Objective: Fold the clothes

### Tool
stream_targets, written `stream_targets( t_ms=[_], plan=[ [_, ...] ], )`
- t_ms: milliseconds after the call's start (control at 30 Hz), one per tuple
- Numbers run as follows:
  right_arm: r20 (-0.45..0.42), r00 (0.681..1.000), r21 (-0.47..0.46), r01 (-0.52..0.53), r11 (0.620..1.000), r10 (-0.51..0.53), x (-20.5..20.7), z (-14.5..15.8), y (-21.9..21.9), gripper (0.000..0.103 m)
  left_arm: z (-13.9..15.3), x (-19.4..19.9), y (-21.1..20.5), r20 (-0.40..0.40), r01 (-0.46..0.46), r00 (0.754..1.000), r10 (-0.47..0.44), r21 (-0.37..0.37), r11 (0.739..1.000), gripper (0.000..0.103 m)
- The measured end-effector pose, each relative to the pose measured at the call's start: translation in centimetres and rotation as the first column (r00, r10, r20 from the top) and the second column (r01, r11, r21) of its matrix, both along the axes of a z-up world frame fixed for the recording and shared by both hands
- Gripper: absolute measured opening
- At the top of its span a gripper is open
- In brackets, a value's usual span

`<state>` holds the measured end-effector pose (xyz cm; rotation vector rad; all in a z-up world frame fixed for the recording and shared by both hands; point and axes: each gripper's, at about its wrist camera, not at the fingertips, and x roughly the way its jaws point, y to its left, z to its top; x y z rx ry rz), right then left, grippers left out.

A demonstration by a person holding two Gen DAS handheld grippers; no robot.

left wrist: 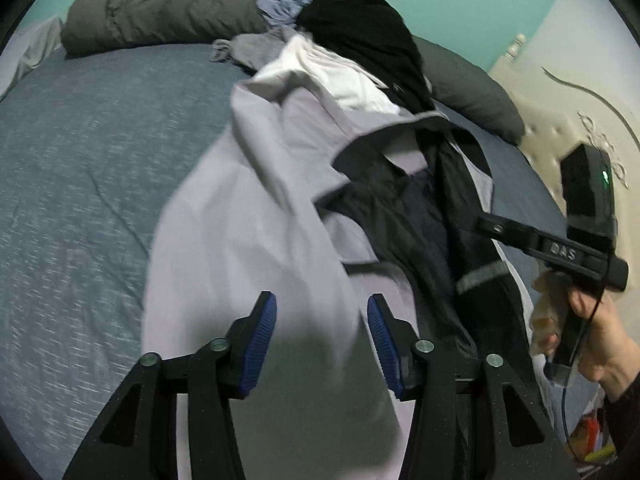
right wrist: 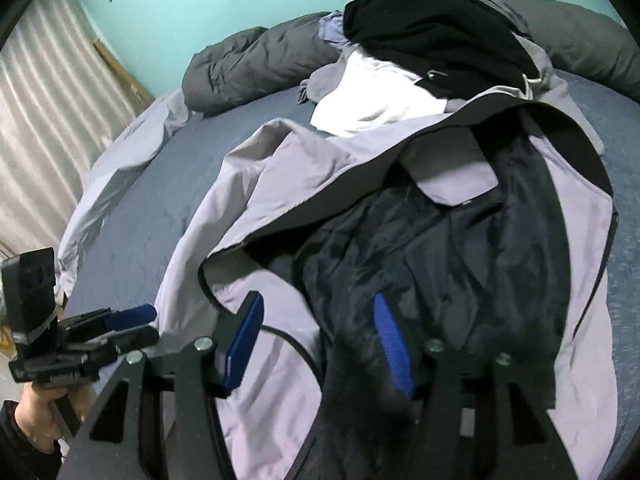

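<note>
A light lilac jacket (left wrist: 248,216) with a dark quilted lining (left wrist: 404,216) lies spread and rumpled on the bed. My left gripper (left wrist: 322,312) is open just above its lilac side, with fabric showing between the blue pads (left wrist: 260,332). In the right wrist view the same jacket (right wrist: 304,168) lies open, its lining (right wrist: 432,248) facing up. My right gripper (right wrist: 316,320) is open over the hem, and a blurred fold of lining overlaps its right finger. Each tool appears in the other's view: the right gripper (left wrist: 492,226) at the jacket's right edge, the left gripper (right wrist: 148,322) at its left edge.
Behind the jacket is a pile holding a black garment (left wrist: 360,36), a white one (left wrist: 336,76) and a grey one (left wrist: 248,48). A dark grey duvet (left wrist: 160,12) and a pillow (left wrist: 472,92) lie at the far side of the blue bed sheet (left wrist: 80,160). A cream headboard (left wrist: 560,120) is on the right.
</note>
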<state>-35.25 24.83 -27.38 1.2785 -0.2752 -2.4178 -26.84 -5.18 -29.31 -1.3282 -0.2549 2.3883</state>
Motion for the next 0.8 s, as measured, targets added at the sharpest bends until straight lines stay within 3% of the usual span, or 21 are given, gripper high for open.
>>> stream_targets(
  t_ms=[100, 167, 533, 667, 800],
  plan=[
    [0.017, 1.0, -0.009, -0.012, 1.0, 0.012, 0.7, -0.6, -1.3, 0.059, -1.2, 0.8, 0.4, 0.014, 0.013, 1.0, -0.013, 0.015, 1.0, 0.011],
    [0.03, 1.0, -0.01, -0.001, 1.0, 0.002, 1.0, -1.0, -1.0, 0.059, -2.0, 1.0, 0.3, 0.027, 0.02, 0.999, -0.02, 0.019, 1.0, 0.002],
    [0.035, 0.997, -0.005, -0.066, 0.998, 0.066, -0.2, -1.4, -5.5, 0.059, -1.9, 3.4, -7.1, -0.085, -0.121, 0.988, 0.13, 0.106, 0.987, 0.001],
    [0.047, 0.995, -0.047, -0.087, 0.995, 0.089, -1.9, -1.7, -8.2, 0.059, -1.9, 3.5, -9.1, -0.131, -0.144, 0.978, 0.161, 0.126, 0.981, 0.001],
    [0.056, 0.992, -0.059, -0.11, 0.992, 0.113, -3.4, -2.1, -10.7, 0.059, -2.4, 3.3, -10.1, -0.128, -0.139, 0.979, 0.157, 0.141, 0.98, 0.001]
  ],
)
